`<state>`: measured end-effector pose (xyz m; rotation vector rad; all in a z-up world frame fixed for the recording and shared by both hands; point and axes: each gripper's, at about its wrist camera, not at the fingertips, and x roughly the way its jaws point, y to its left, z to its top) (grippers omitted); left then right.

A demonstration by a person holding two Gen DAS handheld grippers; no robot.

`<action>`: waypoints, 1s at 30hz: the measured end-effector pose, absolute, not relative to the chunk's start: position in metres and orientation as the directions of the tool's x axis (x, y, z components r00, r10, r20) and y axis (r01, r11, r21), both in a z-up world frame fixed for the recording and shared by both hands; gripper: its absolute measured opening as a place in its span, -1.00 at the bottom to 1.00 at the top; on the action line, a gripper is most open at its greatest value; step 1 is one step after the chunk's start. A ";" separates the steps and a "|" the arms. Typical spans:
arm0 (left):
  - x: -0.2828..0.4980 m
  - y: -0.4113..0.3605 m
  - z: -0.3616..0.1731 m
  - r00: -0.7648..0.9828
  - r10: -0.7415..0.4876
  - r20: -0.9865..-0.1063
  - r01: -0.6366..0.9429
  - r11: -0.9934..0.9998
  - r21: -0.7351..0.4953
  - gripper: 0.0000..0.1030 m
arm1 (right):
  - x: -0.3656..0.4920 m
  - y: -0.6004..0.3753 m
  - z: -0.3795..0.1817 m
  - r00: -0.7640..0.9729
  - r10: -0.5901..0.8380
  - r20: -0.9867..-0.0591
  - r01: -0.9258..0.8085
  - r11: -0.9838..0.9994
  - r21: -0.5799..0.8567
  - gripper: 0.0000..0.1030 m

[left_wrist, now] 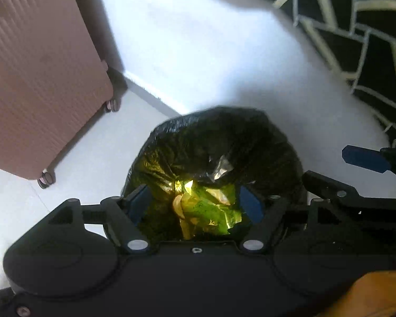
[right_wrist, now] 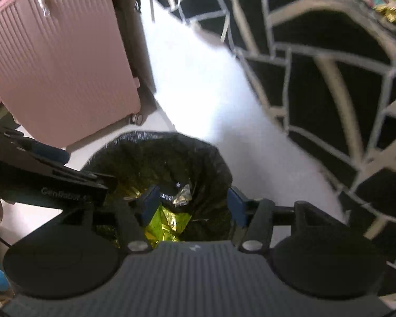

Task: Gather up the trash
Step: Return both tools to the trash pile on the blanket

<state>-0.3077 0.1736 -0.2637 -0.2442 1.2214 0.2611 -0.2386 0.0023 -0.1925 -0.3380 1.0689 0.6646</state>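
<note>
A bin lined with a black bag (left_wrist: 224,137) stands on the white floor right under both grippers. Inside lie a crumpled yellow-green foil wrapper (left_wrist: 211,211) and a small silver foil scrap (left_wrist: 223,167). My left gripper (left_wrist: 195,203) hangs open over the bin's mouth, its blue pads apart and nothing pressed between them. A blue finger (left_wrist: 364,158) of the right gripper shows at the right edge. In the right wrist view the black bag (right_wrist: 158,158), the wrapper (right_wrist: 163,227) and the silver scrap (right_wrist: 182,196) lie below my open right gripper (right_wrist: 192,204), whose pads grip nothing.
A pink ribbed suitcase (left_wrist: 39,74) on wheels stands close to the bin's left. A black rug with pale line pattern (right_wrist: 316,79) covers the floor to the right. Colourful packets (right_wrist: 388,10) lie at the rug's far right corner. White floor (left_wrist: 198,52) stretches beyond the bin.
</note>
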 end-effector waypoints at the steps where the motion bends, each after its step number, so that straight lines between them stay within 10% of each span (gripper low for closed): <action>1: -0.308 0.172 -0.254 0.326 0.070 -0.943 -0.323 0.945 -0.041 0.45 | -0.239 0.000 -0.182 0.325 0.336 -0.884 -0.642 0.765 0.054 0.36; 30: -0.199 0.068 0.068 0.721 -0.086 -0.688 0.085 0.996 -0.036 0.66 | -0.182 -0.132 0.100 0.809 0.099 -0.579 -0.102 0.994 0.026 0.36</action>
